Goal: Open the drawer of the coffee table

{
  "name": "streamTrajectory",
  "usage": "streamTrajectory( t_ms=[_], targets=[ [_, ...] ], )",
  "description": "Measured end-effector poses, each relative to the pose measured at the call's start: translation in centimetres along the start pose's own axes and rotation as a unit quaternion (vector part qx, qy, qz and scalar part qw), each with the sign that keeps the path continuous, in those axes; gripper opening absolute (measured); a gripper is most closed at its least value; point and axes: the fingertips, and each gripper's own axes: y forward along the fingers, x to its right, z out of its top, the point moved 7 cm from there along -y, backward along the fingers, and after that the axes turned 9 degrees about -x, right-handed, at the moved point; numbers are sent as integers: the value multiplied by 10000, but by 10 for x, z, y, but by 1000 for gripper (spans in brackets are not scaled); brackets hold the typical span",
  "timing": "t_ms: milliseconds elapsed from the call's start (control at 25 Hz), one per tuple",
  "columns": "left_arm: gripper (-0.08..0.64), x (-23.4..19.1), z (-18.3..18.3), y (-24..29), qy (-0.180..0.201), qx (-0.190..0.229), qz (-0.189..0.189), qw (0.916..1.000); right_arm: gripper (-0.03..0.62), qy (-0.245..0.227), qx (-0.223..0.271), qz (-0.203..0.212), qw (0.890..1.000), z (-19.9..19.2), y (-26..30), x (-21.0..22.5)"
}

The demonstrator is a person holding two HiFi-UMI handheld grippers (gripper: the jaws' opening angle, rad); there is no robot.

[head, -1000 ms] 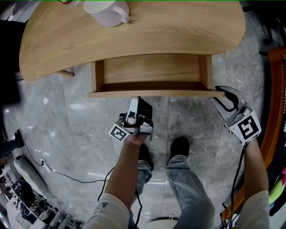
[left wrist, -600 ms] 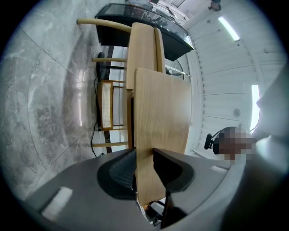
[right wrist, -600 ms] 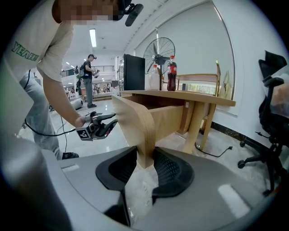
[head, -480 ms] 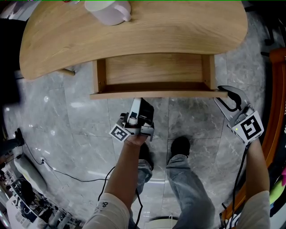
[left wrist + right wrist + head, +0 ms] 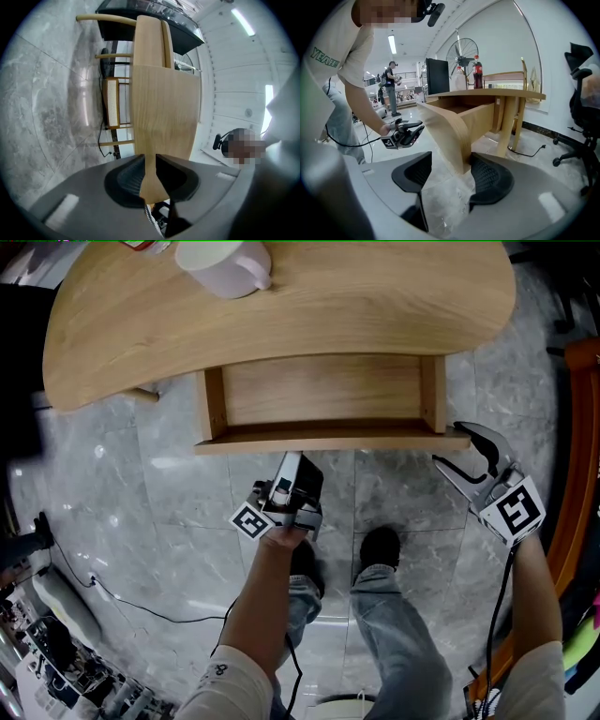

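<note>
So the drawer (image 5: 323,439) is already sticking well out from under the surface's (image 5: 375,306) front edge, prob the tail end of the pull. The left claw (image 5: 150,159) is closing on the front panel's bottom edge, wood pinched btwn the pads. The right claw (image 5: 447,444) is opening, w/ the panel's right corner sitting loose btwn its jaws. Imo the left should be pulling straight back, not sideways, or it's jamming.
</note>
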Motion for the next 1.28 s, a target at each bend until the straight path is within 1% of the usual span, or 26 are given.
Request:
streamTrajectory(
  t_ms=[80,200,240,320,400,520,600,640,760,840,920,1040,1080,1120,1240,1280],
  targets=[
    [71,1,-4,1,-21,-142,-56,9999,269,-29,17,-18,10000,-1,0,0],
    [71,0,-10,-4,-32,-391,72,9992,281,13,-22,-47,10000,-5,0,-2],
    [71,0,-11,-9,36,-457,174,9988,281,70,-46,-79,9999,-8,-2,-2],
    [71,-1,-8,-21,352,-607,466,9964,281,274,-95,-178,9994,-17,-6,0],
    [71,6,-5,-28,572,-754,609,9937,281,544,-134,-290,9980,-27,-14,-2],
    [71,40,-2,-25,781,-1123,771,9876,279,938,-128,-438,9945,-30,-39,-17],
    [69,75,3,-19,1025,-1458,795,9808,279,1141,-39,-496,9922,-16,-62,-32],
    [69,97,7,-14,1184,-1635,777,9763,278,1199,45,-515,9914,-3,-76,-40],
    [69,174,20,14,1794,-2099,657,9589,275,1160,417,-535,9909,58,-118,-59],
    [69,232,33,44,2316,-2312,547,9433,273,990,789,-523,9906,115,-146,-65],
    [63,295,48,76,2847,-2358,413,9282,270,809,1208,-474,9882,179,-177,-70],
    [63,398,68,119,3499,-2197,199,9104,269,548,1664,-412,9837,270,-229,-87],
    [63,432,73,132,3744,-2164,131,9016,268,472,1782,-408,9820,298,-247,-93],
    [63,466,77,144,4018,-2152,62,8901,268,412,1903,-409,9800,325,-264,-98],
    [63,560,98,179,4837,-2098,-56,8497,264,267,2294,-466,9718,405,-311,-108],
    [63,588,107,188,5029,-2046,-68,8398,254,223,2427,-501,9686,431,-326,-111]
  ],
)
